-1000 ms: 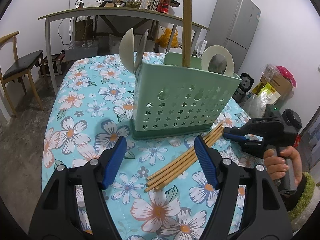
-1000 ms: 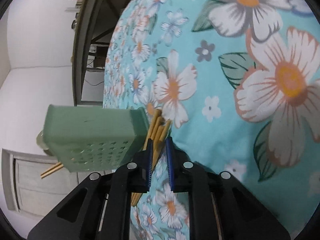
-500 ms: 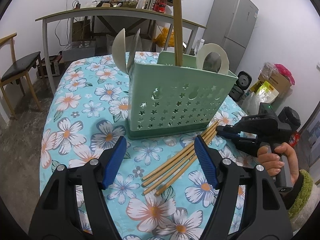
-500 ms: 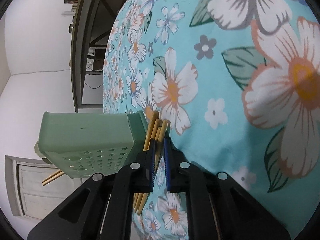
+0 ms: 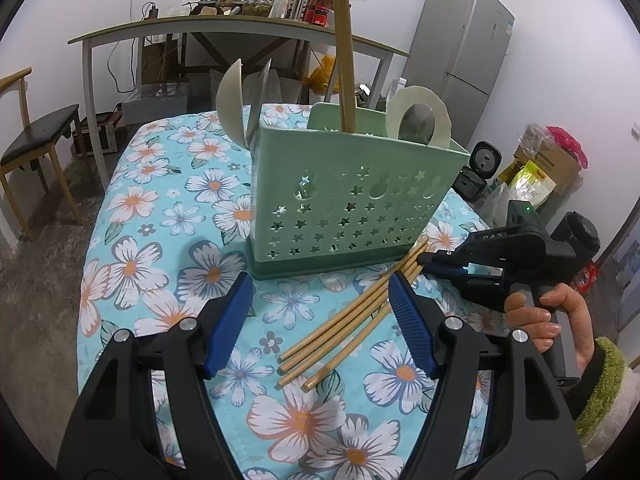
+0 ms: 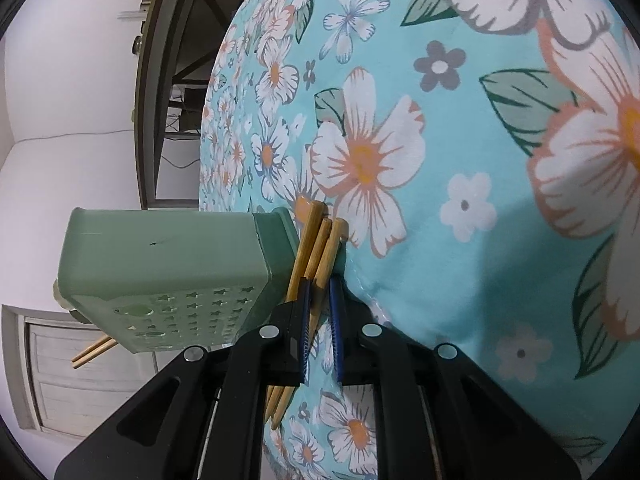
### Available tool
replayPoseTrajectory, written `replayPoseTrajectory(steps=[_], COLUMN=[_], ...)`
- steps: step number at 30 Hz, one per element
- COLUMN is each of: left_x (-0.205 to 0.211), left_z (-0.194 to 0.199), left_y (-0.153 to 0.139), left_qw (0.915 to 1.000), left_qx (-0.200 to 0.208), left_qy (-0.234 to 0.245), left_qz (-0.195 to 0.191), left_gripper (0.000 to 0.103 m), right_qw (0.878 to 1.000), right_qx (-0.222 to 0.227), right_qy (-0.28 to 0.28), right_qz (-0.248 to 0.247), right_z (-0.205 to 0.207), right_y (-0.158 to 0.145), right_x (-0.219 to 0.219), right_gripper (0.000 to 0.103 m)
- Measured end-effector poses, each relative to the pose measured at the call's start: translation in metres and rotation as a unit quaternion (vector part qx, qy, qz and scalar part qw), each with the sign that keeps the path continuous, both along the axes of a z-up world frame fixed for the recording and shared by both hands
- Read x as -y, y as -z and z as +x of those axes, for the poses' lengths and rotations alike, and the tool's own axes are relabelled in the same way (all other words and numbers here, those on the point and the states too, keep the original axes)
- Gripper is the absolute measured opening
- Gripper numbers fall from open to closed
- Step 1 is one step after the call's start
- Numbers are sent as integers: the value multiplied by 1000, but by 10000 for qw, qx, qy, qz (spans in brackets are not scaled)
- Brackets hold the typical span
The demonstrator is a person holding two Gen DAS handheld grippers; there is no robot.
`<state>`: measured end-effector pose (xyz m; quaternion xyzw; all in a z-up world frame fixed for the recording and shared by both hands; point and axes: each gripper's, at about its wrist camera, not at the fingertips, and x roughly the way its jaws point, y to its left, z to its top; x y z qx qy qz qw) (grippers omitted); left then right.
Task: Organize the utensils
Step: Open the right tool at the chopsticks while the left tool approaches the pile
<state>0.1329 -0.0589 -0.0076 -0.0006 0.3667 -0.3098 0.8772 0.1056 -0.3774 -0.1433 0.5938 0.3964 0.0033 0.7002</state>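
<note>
My right tool (image 6: 320, 312) pinches one chopstick (image 6: 320, 276) thinly by the caddy (image 5: 352, 200); it may slip, left tool (image 5: 320, 320) wide, empty.

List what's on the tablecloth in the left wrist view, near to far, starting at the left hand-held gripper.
Left hand-held gripper → bundle of wooden chopsticks lying on the floral tablecloth → green utensil holder with utensils standing in it.

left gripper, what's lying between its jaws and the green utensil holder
In the left wrist view, bare flowered tablecloth lies between the open left gripper and the green utensil holder; the loose chopsticks cross the right part.
</note>
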Motion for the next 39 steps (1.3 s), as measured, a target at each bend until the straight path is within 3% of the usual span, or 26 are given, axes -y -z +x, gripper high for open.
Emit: replayPoseTrajectory(steps=[12, 20, 22, 30, 34, 39], left_x=[3, 19, 25, 41, 46, 48], left_z=[0, 3, 6, 24, 29, 30], left_y=[1, 9, 15, 51, 64, 65], left_qw=[10000, 9992, 9984, 9924, 9879, 9876], left_qx=[-22, -25, -81, -460, -625, -667], left_qy=[38, 288, 387, 691, 890, 958], left_qz=[84, 267, 404, 910, 1103, 1049], left_gripper=[67, 66, 63, 32, 27, 21], right_qw=[9998, 9996, 9996, 9997, 9997, 9997], right_qx=[104, 77, 80, 96, 113, 117], right_qy=[-119, -271, -264, -206, -203, -226], right_qz=[143, -28, -47, 21, 21, 12], right_z=[-28, -60, -67, -83, -86, -80], right_y=[0, -8, -9, -5, -4, -4], right_x=[7, 16, 19, 21, 21, 19], right_gripper=[9, 10, 10, 11, 11, 11])
